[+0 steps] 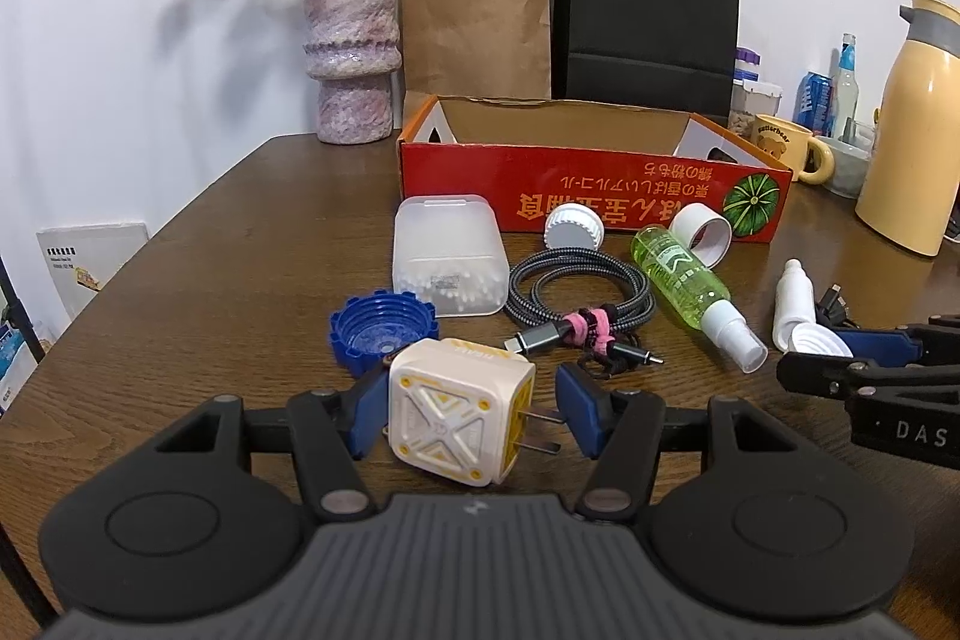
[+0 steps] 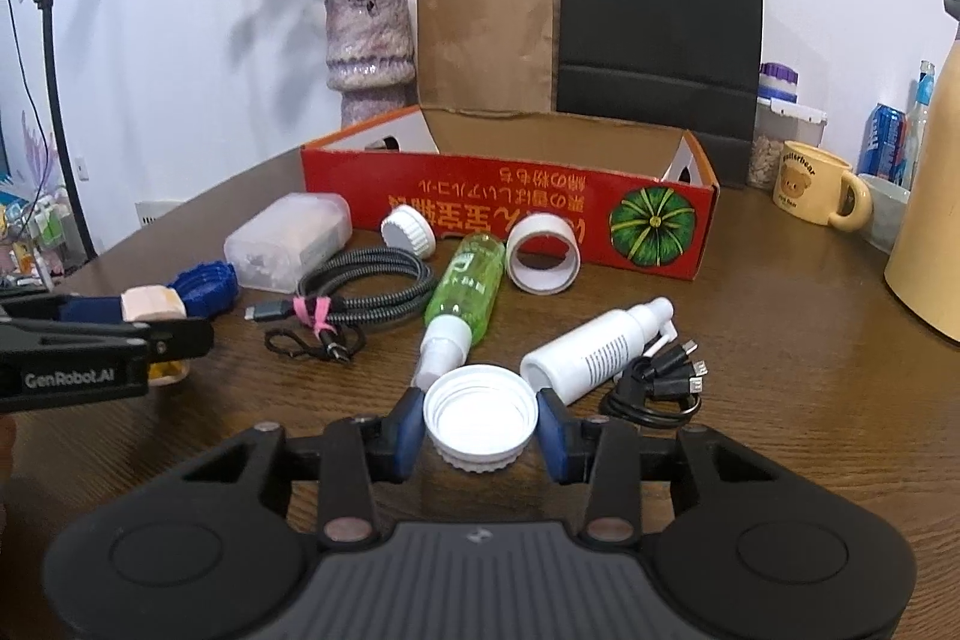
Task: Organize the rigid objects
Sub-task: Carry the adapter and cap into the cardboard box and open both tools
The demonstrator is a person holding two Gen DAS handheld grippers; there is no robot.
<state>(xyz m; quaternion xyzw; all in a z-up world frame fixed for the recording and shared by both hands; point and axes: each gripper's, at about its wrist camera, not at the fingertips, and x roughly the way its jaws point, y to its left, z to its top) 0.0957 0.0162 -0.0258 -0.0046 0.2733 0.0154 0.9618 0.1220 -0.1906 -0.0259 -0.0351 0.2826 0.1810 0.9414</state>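
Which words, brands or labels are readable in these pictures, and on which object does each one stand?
"GenRobot.AI": side of the left gripper.
"DAS": side of the right gripper, cut off by the frame edge.
"Butterbear": yellow mug.
Red box: East Asian print, upside down, unreadable.
White bottle, green bottle: print too small.

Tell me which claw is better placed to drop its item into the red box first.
Probably the right claw. It grips the white lid, with only low bottles between it and the red box. The left claw grips the charger by its prongs, behind more clutter.
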